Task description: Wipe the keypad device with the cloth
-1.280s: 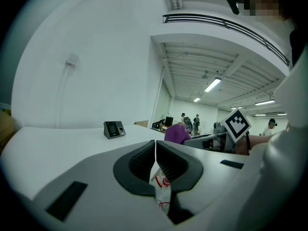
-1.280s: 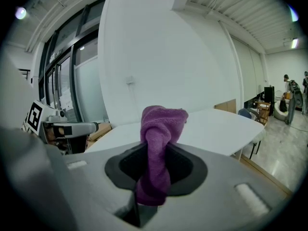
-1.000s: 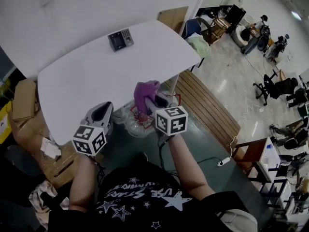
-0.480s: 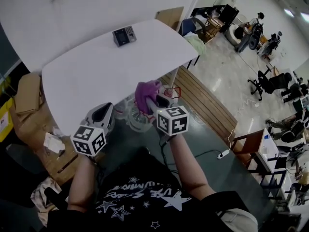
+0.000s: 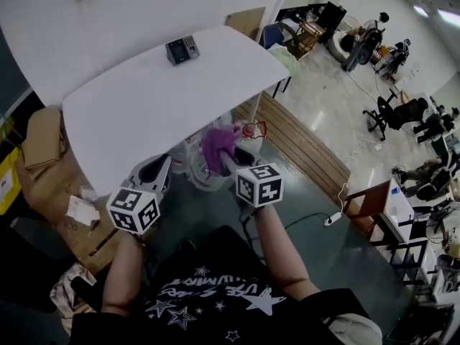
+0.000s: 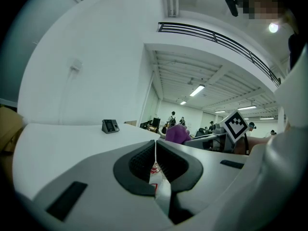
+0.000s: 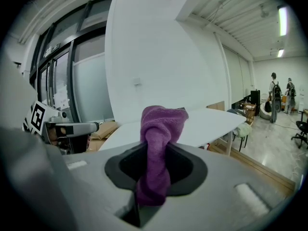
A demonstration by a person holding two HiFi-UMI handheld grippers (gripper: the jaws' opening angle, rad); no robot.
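The right gripper [image 7: 155, 170] has its jaws clenched on the purple cloth [image 7: 161, 124], which stands up from between them in a twisted bunch. The left gripper [image 6: 155, 154] has its jaws pressed together with nothing between them. Both are held off the near edge of the white table [image 5: 136, 113], the left one a little lower and apart from the right.

The single keypad device [image 5: 181, 49] sits alone near the table's far edge, well away from both grippers and from the cloth. It is the only thing on the tabletop.

Below the near edge, just ahead of the grippers, lies a crumpled clear plastic bag [image 5: 195, 169]. Its contents cannot be made out apart from something red. Two cardboard boxes [image 5: 42, 144] stand on the floor left of the table, and the nearer one has pale scraps on top.

A slatted wooden bench [image 5: 305, 157] runs along the right side of the table. The floor is dark green near the person and pale and glossy farther off. Beyond the table is a plain white wall. In the open room to the right stand two people [image 7: 274, 97] and two office chairs [image 5: 399, 117].
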